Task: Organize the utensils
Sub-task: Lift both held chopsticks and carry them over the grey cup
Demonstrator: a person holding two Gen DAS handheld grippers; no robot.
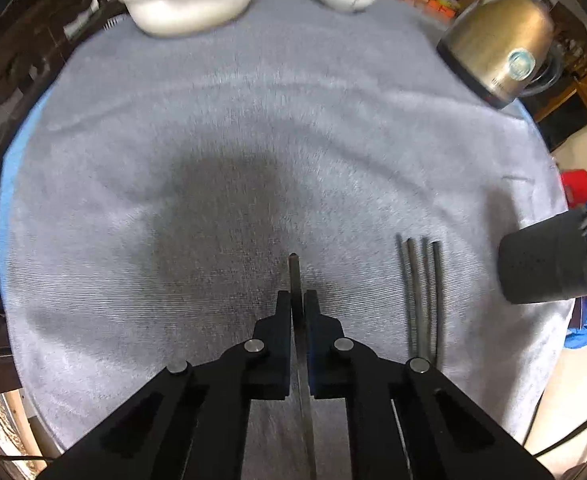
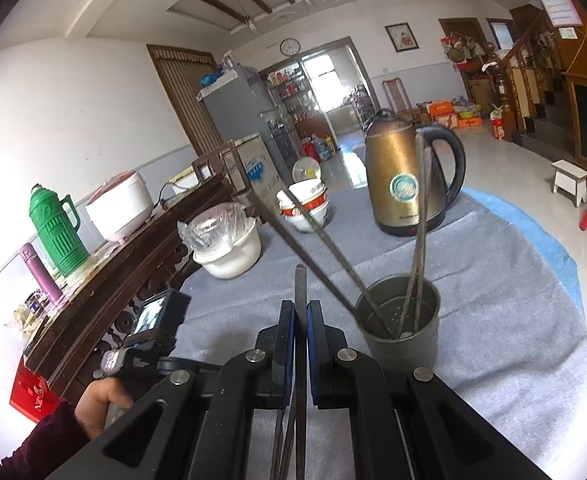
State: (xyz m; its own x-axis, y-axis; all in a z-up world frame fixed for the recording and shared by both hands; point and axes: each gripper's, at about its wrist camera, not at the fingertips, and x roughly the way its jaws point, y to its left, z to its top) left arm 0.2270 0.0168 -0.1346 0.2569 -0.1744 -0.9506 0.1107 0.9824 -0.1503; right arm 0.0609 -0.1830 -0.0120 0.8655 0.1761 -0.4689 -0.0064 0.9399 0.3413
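My left gripper [image 1: 297, 300] points down at the grey cloth [image 1: 213, 140] on the table and pinches one dark chopstick [image 1: 294, 272] tight. Four more chopsticks [image 1: 421, 280] lie on the cloth just beside it, toward the grey cup [image 1: 545, 268] at the table's edge. My right gripper [image 2: 300, 312] squeezes another chopstick [image 2: 300, 288]. The cup [image 2: 401, 340] holds more sticks, near the gold kettle [image 2: 397, 172].

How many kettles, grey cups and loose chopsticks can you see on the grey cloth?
Kettle: 1
Grey cup: 1
Loose chopsticks: 4
Total: 6
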